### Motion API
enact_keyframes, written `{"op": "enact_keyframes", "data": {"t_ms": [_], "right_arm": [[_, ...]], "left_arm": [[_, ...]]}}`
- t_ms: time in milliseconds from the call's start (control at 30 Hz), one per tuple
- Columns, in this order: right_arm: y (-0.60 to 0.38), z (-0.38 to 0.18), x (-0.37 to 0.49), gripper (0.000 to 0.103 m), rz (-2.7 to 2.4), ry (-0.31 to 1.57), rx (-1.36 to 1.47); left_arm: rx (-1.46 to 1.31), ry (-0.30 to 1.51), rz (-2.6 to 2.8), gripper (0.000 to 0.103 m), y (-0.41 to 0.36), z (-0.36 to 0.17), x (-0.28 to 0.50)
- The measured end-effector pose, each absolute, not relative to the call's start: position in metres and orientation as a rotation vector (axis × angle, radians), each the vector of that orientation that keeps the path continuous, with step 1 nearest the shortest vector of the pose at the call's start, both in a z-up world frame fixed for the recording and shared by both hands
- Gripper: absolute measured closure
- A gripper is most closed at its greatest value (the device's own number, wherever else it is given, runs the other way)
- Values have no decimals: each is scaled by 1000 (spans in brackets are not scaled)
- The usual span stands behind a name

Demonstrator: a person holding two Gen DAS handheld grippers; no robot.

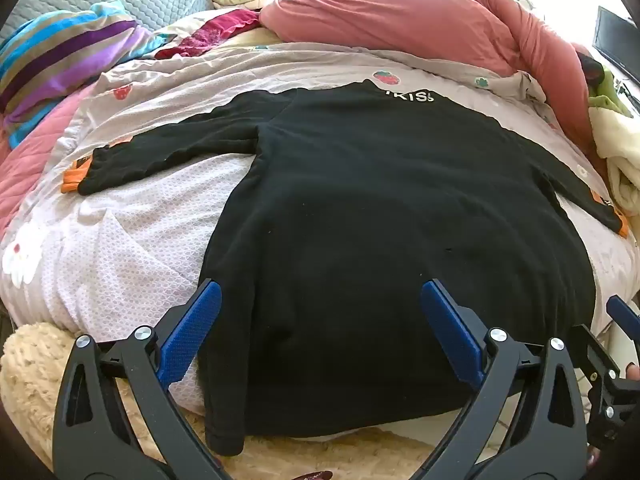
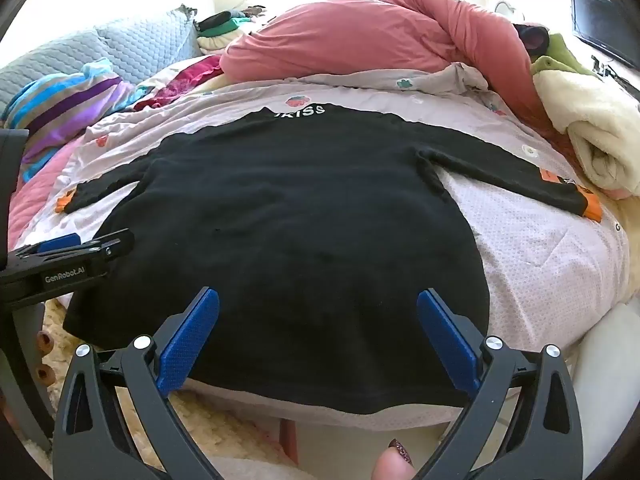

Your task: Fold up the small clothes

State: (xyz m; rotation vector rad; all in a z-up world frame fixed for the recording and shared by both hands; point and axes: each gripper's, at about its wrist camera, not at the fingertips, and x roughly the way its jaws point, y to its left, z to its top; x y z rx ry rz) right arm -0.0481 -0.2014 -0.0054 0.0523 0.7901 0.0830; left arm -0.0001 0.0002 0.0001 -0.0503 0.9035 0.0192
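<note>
The black top (image 1: 360, 208) lies spread flat on the bed cover (image 1: 132, 216), sleeves out to both sides, its hem hanging over the near edge. Both the left gripper (image 1: 320, 304) and right gripper (image 2: 318, 308) hover above that hem, jaws wide and holding nothing. To fold well, pinch each hem corner cleanly through both layers, probably, though the right corner is hard to make out, then carry them evenly toward the collar.
</note>
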Motion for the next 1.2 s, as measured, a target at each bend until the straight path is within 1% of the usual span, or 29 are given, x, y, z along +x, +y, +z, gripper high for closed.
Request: {"op": "enact_keyframes", "data": {"t_ms": [1200], "right_arm": [[-197,-4,-47,4,80,798,33]], "left_arm": [[-44,911,25,9,6,1,1]]}}
